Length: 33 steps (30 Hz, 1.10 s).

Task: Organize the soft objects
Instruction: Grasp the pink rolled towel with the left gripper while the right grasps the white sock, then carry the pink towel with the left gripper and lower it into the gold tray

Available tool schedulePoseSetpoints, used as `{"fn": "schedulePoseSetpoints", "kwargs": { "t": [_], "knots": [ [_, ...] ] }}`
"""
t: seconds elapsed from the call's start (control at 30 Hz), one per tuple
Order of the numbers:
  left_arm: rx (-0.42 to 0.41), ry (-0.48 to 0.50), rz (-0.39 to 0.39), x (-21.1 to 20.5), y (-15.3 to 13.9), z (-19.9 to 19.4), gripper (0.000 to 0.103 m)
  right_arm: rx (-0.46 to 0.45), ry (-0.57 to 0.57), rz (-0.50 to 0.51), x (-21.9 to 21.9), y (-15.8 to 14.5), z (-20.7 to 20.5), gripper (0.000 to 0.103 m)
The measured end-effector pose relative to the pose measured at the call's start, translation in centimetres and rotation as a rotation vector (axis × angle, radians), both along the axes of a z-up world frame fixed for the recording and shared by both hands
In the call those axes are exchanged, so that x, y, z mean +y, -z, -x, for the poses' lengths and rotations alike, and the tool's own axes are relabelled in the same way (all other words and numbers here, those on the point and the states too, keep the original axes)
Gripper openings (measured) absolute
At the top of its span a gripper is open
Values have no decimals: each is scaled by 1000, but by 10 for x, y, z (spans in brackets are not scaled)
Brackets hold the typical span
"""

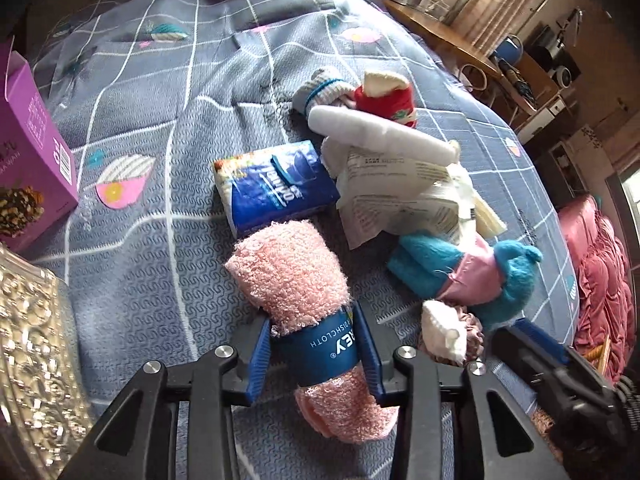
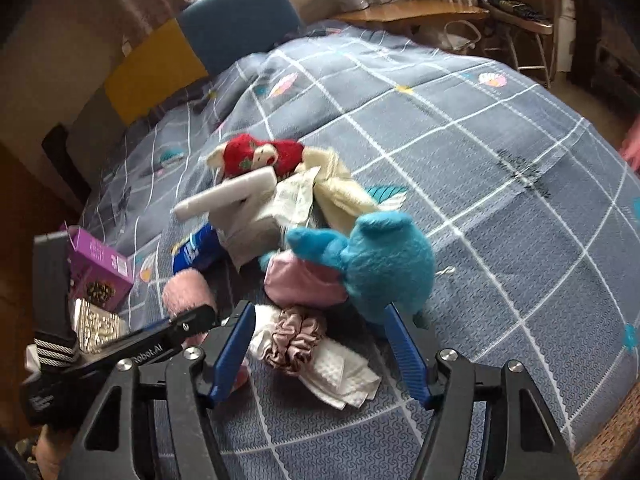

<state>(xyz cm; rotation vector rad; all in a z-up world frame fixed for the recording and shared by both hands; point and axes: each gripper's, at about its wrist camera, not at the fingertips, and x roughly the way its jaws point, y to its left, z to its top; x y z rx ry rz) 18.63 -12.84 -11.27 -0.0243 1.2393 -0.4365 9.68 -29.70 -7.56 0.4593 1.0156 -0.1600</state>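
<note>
Left wrist view: your left gripper (image 1: 316,354) had its blue fingers closed against the navy paper band of a rolled pink fuzzy dishcloth (image 1: 288,268), which lay on the grey grid-patterned bedspread (image 1: 160,120). Beyond it sat a blue tissue packet (image 1: 276,184), a white foam tube (image 1: 380,134) and a blue-and-pink plush toy (image 1: 480,276). The grip sat on the smooth band alone; on lifting, the roll could slide out of it or sag and unroll.

Right wrist view: your right gripper (image 2: 324,348) stood wide open and held nothing, with its fingers either side of a dusty-pink ruffled scrunchie (image 2: 298,334) on a white textured cloth (image 2: 344,376). The plush toy (image 2: 380,264) was just beside the right-hand finger, so closing there could snag it too.
</note>
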Motion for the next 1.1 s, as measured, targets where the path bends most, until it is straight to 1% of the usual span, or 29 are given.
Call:
{"fn": "schedulePoseSetpoints", "kwargs": {
  "t": [0.1, 0.17, 0.27, 0.33, 0.43, 0.47, 0.57, 0.67, 0.77, 0.83, 0.87, 0.93, 1.03, 1.1],
  "knots": [
    [-7, 27, 4, 1, -19, -5, 38, 56, -60, 27, 12, 10, -6, 68],
    [-23, 44, 11, 1, -34, -11, 38, 102, -94, 25, 18, 19, -11, 69],
    [-72, 49, 16, 1, -61, -28, 38, 164, -114, 34, 21, 32, -17, 71],
    [-108, 31, 20, 4, -80, -48, 38, 201, -122, 56, 21, 39, -21, 71],
    [-159, -26, 32, 18, -110, -85, 38, 220, -148, 101, 28, 45, -23, 70],
    [-179, -54, 30, 26, -120, -97, 38, 226, -154, 119, 31, 46, -24, 67],
    [-230, -153, 22, 63, -147, -131, 38, 234, -160, 165, 34, 50, -24, 55],
    [-277, -271, 0, 121, -168, -150, 38, 238, -169, 185, 37, 52, -23, 51],
    [-296, -375, -25, 183, -179, -158, 38, 244, -179, 205, 42, 55, -23, 51],
    [-304, -441, -50, 226, -176, -154, 38, 246, -179, 205, 44, 56, -23, 51],
    [-306, -469, -50, 249, -176, -149, 38, 245, -178, 203, 44, 57, -22, 51],
    [-315, -524, -69, 291, -173, -133, 38, 246, -178, 206, 45, 59, -22, 51],
    [-322, -581, -85, 341, -165, -99, 38, 254, -188, 228, 52, 57, -25, 51],
    [-329, -606, -95, 358, -155, -75, 38, 255, -193, 243, 55, 57, -27, 51]
  ]
}}
